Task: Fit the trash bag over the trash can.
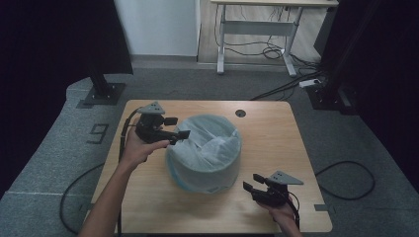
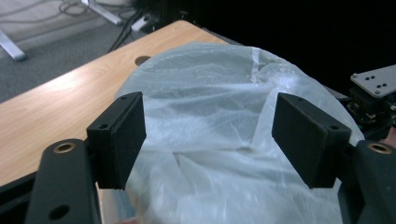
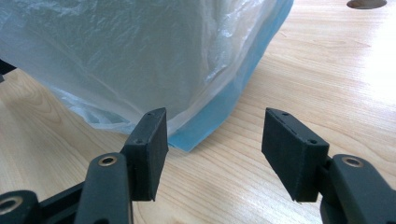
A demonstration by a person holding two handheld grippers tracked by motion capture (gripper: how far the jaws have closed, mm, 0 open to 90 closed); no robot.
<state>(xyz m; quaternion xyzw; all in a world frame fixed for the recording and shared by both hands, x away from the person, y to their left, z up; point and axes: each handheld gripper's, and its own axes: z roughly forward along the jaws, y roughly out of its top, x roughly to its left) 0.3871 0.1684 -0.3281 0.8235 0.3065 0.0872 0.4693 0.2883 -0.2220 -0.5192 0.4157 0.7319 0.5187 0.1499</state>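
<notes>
Hovering wide open at the plastic-covered bin [image 1: 205,153]: left gripper [image 1: 177,127] (empty) over its top, right gripper [image 1: 251,181] (empty) beside its base; showing no readable labels.

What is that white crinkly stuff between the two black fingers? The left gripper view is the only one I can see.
Observer: The high view shows a thin plastic bag pulled over a round tub that stands in the middle of a wooden table.
Operator: Is the right gripper holding it?
Observer: No. In the right gripper view its fingers are open with nothing between them, low over the table, and they point at a blue edge at the foot of the bag.
</notes>
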